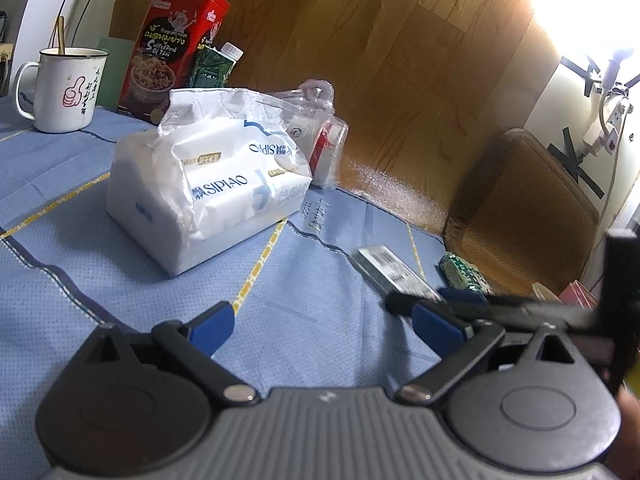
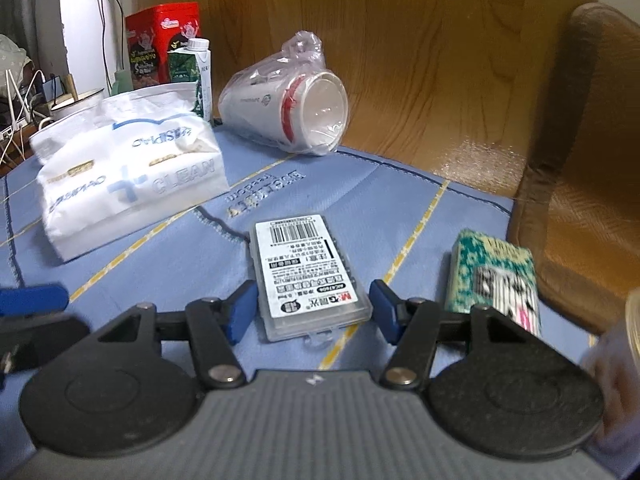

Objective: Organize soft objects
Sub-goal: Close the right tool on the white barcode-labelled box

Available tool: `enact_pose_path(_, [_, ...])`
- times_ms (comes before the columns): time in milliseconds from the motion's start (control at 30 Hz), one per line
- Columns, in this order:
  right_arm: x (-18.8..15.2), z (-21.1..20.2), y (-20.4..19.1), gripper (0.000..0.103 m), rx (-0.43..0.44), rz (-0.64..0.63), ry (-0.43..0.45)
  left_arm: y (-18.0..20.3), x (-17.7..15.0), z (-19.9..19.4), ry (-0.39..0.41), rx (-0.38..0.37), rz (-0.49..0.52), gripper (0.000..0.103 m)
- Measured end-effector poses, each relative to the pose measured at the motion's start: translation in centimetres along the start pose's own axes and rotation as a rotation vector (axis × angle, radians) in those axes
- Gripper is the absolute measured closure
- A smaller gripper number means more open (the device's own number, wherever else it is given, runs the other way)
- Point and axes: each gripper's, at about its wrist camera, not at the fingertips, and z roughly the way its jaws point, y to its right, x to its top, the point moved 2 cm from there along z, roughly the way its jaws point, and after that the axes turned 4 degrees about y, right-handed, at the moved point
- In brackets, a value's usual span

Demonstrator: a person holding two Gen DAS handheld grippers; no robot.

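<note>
On a blue-clothed table [image 2: 120, 264], the right gripper [image 2: 312, 312] brackets a clear plastic case [image 2: 306, 272], its jaws spread either side, pads near but not visibly pressing. The left gripper [image 1: 322, 326] hovers with jaws spread wide and empty. The white tissue pack [image 1: 208, 192] lies ahead, beside bagged paper cups [image 2: 288, 108].

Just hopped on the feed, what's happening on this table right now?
A person holds a gripper in each hand. The right gripper sits around the clear plastic case, fingers on both sides, with no visible contact. The left gripper is open and empty, aimed toward the tissue pack. Nothing is lifted from the blue cloth yet.
</note>
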Motion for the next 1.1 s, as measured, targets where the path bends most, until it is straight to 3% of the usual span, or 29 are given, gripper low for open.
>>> enact_pose_path(467, [-6.6, -9.6, -3.1, 0.039, 0.021, 0.023, 0.038, 0.6, -0.3, 0.0, -0.016, -0.008, 0.038, 0.004])
enact_pose_path(733, [-9.7, -13.4, -4.3, 0.039, -0.036, 0.022, 0.069, 1.9, -0.8, 0.3, -0.043, -0.026, 0.124, 0.003])
enact_pose_path(833, [-10.5, -14.2, -4.5, 0.03, -0.032, 0.015, 0.085, 2.0, -0.9, 0.3, -0.055, -0.031, 0.126, 0.003])
enact_pose_path(967, [-10.3, -13.9, -4.3, 0.031, -0.032, 0.026, 0.092, 1.9, -0.9, 0.2, -0.091, -0.067, 0.112, 0.003])
enact_pose_path(1033, [-10.5, -14.2, -4.4, 0.041, -0.029, 0.019, 0.099, 2.1, -1.3, -0.5, -0.11, -0.089, 0.107, 0.003])
enact_pose_path(1100, [-10.5, -14.3, -4.2, 0.041, -0.017, 0.033, 0.105, 2.6, -1.8, -1.6, -0.128, -0.116, 0.102, 0.004])
